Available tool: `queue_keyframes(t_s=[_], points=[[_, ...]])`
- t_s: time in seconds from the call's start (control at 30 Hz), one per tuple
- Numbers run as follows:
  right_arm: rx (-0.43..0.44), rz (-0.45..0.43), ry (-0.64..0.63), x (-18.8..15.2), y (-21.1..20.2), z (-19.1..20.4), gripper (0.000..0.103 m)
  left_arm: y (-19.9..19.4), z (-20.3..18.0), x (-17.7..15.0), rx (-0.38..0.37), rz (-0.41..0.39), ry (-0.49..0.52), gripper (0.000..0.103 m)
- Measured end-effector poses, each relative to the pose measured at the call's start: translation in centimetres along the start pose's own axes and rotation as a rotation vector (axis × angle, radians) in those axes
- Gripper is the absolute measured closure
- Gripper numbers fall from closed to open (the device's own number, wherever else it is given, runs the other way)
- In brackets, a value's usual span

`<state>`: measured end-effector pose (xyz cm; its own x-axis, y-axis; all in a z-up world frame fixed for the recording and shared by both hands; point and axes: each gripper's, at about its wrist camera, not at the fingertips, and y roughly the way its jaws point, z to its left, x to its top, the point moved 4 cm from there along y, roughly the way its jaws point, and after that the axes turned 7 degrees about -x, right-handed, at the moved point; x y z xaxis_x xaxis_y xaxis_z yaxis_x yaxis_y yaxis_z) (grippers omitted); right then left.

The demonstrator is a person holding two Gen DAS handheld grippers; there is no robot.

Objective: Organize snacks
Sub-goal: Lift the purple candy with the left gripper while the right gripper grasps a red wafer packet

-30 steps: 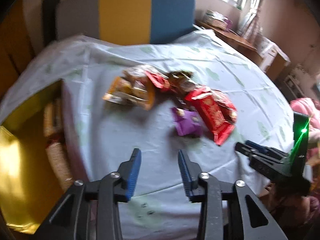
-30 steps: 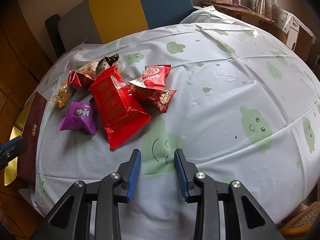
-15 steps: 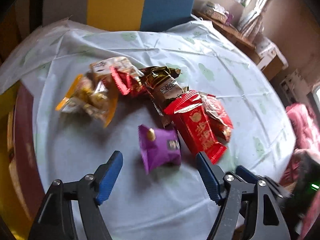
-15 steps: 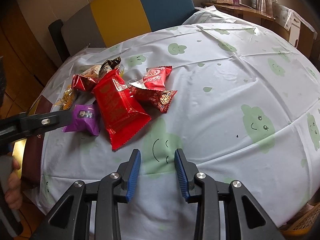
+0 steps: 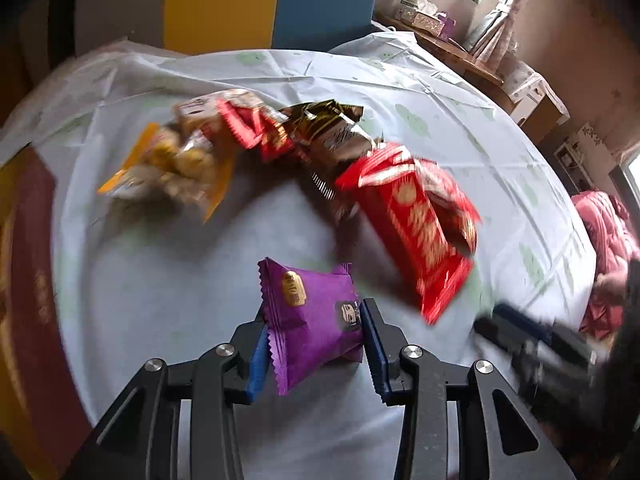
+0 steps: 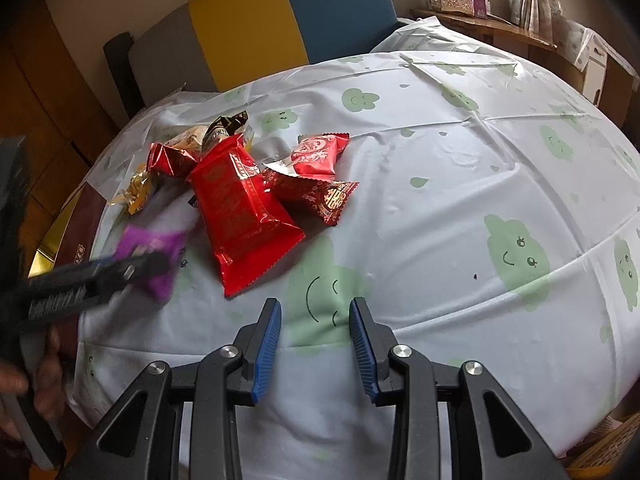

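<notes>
A: Where was the purple snack pack [image 5: 312, 320]?
B: It sat between the two blue fingers of the left claw [image 5: 314, 344]. The fingers pressed on both its sides, so the claw was grasping it. It looked blurry from the other camera.

A: And the right claw [image 6: 315, 344]?
B: Its fingers were spread apart with nothing between them. It hung over the surface [image 6: 440, 208], above a green smiley face on the cloth.

A: Where were the other snacks?
B: A big red pack [image 6: 240, 208] lay near the purple one. Two small red packs [image 6: 320, 152] touched its side. A dark brown pack [image 5: 332, 136] and a yellow pack [image 5: 176, 168] lay farther back. A dark red box [image 6: 80, 232] sat at the surface's left edge
</notes>
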<state>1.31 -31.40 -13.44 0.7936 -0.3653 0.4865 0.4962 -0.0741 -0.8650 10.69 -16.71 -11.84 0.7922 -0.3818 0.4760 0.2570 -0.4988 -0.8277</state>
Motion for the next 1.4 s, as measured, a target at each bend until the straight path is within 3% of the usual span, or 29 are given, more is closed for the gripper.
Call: queue_keyframes(t_s=[0.2,0.43,0.77,0.97,1.07,1.27,1.4], points=[[0.008,0.010,0.049,1.4,-0.6,-0.7,0.069,-2.4,0.3,-4.5,0.047,-0.042,0.054,0.061],[0.004,-0.016,0.059,5.9,-1.0,-0.5,0.069,-1.9,0.6,-4.7,0.048,-0.087,0.051,0.061],[-0.029,0.073,0.047,11.8,3.3,0.9,0.065,-1.7,0.4,-4.7,0.060,-0.106,0.055,0.061],[-0.103,0.160,-0.016,12.3,6.4,2.1,0.064,-1.9,0.3,-5.0,0.067,-0.109,0.061,0.061],[-0.107,0.199,-0.022,11.8,7.7,1.8,0.074,-1.9,0.3,-4.9,0.069,-0.109,0.063,0.061],[-0.092,0.060,0.006,11.7,3.7,0.8,0.077,-1.8,0.2,-4.9,0.080,-0.107,0.073,0.061],[0.012,0.009,-0.037,9.9,-0.1,1.5,0.076,-1.9,0.2,-4.8,0.084,-0.104,0.067,0.061]])
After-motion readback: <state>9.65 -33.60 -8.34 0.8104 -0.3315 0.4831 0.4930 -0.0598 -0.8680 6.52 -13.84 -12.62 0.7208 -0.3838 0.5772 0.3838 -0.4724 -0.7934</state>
